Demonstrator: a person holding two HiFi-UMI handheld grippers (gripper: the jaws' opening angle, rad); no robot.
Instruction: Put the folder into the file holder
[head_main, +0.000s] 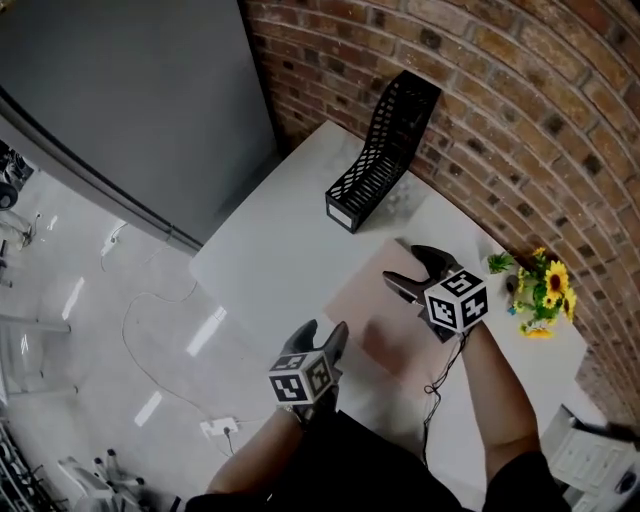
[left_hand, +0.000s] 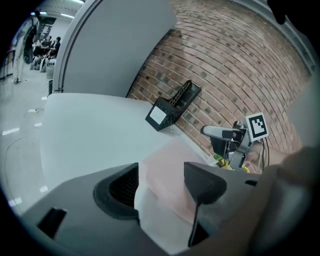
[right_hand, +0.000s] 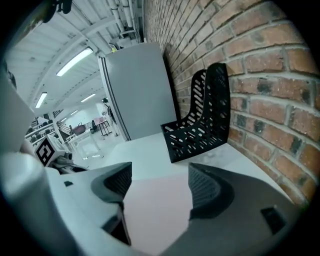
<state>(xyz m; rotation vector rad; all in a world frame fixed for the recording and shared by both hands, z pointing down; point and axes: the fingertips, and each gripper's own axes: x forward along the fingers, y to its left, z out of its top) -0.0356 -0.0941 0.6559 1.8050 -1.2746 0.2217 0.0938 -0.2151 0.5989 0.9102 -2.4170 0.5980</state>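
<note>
At the table's (head_main: 270, 250) near-left edge, the left gripper (head_main: 323, 335) hangs with its jaws spread and nothing clamped. Its own view shows the left gripper (left_hand: 160, 175) over the near border of the pink folder (left_hand: 172, 172). That folder (head_main: 385, 315) lies flat on the white top, between the two tools, its longer side seemingly running along the brick wall (head_main: 520, 110). Past its far end stands the black mesh file holder (head_main: 385, 150), low front toward the table's edge, tall back to the bricks. Further right, the right gripper (head_main: 408, 268) is also agape and empty, over the folder's far part. The file holder (right_hand: 200, 125) lies straight ahead of the right gripper (right_hand: 160, 175), so this hand is nearer and likely leads the lift. Sunflowers (head_main: 545, 290) sit at the far right.
</note>
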